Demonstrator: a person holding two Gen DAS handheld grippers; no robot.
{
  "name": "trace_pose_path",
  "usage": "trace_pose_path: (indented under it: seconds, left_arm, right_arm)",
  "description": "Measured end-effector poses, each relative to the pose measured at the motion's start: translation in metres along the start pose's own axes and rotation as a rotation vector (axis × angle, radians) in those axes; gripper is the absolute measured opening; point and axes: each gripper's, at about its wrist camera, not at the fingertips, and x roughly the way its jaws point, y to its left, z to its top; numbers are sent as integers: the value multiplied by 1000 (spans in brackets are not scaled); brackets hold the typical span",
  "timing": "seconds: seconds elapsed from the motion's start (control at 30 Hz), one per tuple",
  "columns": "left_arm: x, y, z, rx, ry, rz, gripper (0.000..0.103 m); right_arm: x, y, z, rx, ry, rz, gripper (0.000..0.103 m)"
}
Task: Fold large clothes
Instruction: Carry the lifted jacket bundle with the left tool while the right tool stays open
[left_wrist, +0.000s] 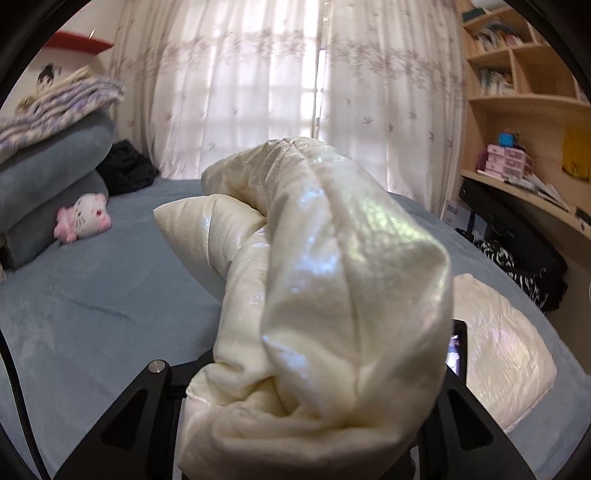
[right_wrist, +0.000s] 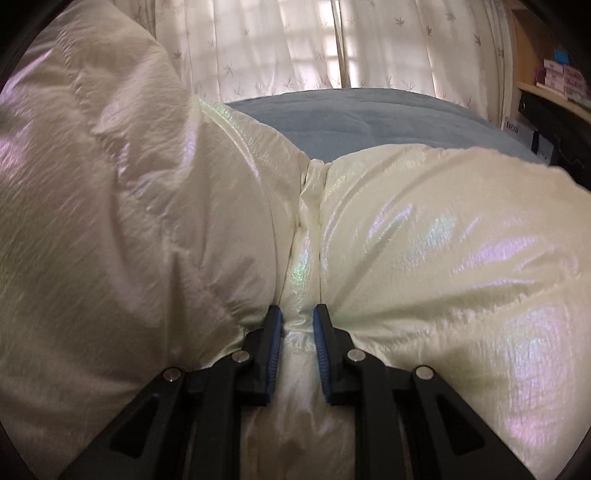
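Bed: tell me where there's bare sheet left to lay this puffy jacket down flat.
The widest bare patch of bed lies between the cream jacket and the plush cat beside the folded grey blankets. A second strip runs below the curtains. It is crowded by the black clothes and the patterned garment.

A blue-grey bed (left_wrist: 92, 314) carries the cream puffer jacket (left_wrist: 498, 350) lower right, folded grey blankets (left_wrist: 48, 177), a pink-white plush toy (left_wrist: 83, 218) and dark clothing (left_wrist: 125, 170) upper left.
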Motion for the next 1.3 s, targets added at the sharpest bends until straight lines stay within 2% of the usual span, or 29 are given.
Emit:
trace_pose_path:
  seconds: [0.27, 0.43, 0.5, 0.6, 0.7, 0.8, 0.9, 0.93, 1.0, 1.07, 1.23, 1.3]
  left_arm:
    - [-3, -36, 5, 67, -3, -16, 30]
    - [-9, -41, 9, 98, -4, -17, 29]
    - [-10, -42, 11, 106, 0, -15, 29]
    - [-11, -43, 13, 95, 8, -18, 29]
    - [-11, -49, 15, 102, 14, -21, 29]
    - [-14, -61, 17, 131, 12, -31, 29]
    - [-17, -83, 15, 188, 4, -44, 29]
    - [-17, -93, 13, 221, 3, -46, 29]
    - [-16, -113, 9, 287, 9, -47, 29]
    - [-12, -138, 2, 364, 21, -53, 30]
    - [3, -203, -24, 549, 77, -77, 30]
    - [8, -231, -40, 636, 98, -66, 30]
  right_arm:
    - [-4, -13, -1, 67, 0, 85, 19]
    - [-11, -22, 14, 71, 69, 149, 19]
    - [-20, -33, 22, 87, 111, 205, 18]
    - [-51, -56, 32, 126, 81, 258, 18]
    - [-88, -87, 41, 164, 12, 226, 18]
    - [-116, -126, 45, 228, -38, 131, 18]
    - [-134, -169, 39, 289, -70, -16, 18]
    - [-136, -185, 33, 324, -70, -32, 18]
    - [-128, -207, 22, 392, -36, -22, 18]
    - [-117, -222, 9, 442, 6, 41, 18]
    - [-123, -228, -3, 454, 6, 129, 18]
    - [-132, -240, -7, 489, -10, 129, 18]
